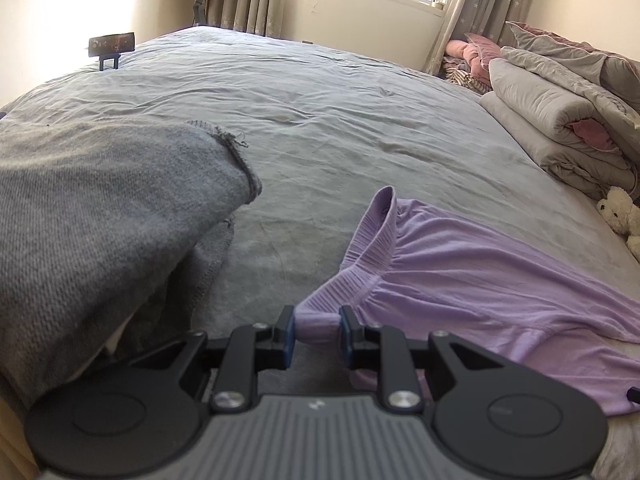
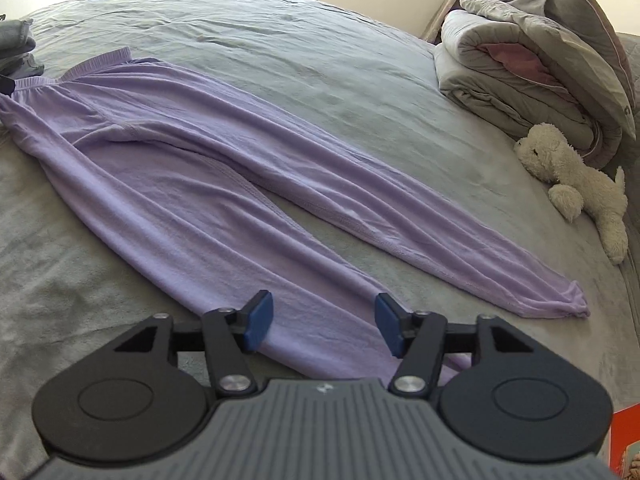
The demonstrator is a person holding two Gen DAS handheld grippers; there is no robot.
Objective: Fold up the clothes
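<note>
left gripper (image 1: 317, 325): pinching waistband of lilac trousers (image 2: 224, 168) | right gripper (image 2: 324, 326): wide open, empty, straddling near leg cuff | beyond: far leg splayed apart | risk: cuff slips the pads, fold goes askew, wrinkles on bedsheet (image 2: 300, 32)

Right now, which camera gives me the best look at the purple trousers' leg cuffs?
The right wrist view: both legs of the purple trousers run their full length, the far cuff plain, the near one under the open right gripper. The left wrist view shows only the waistband, pinched by the left gripper.
</note>
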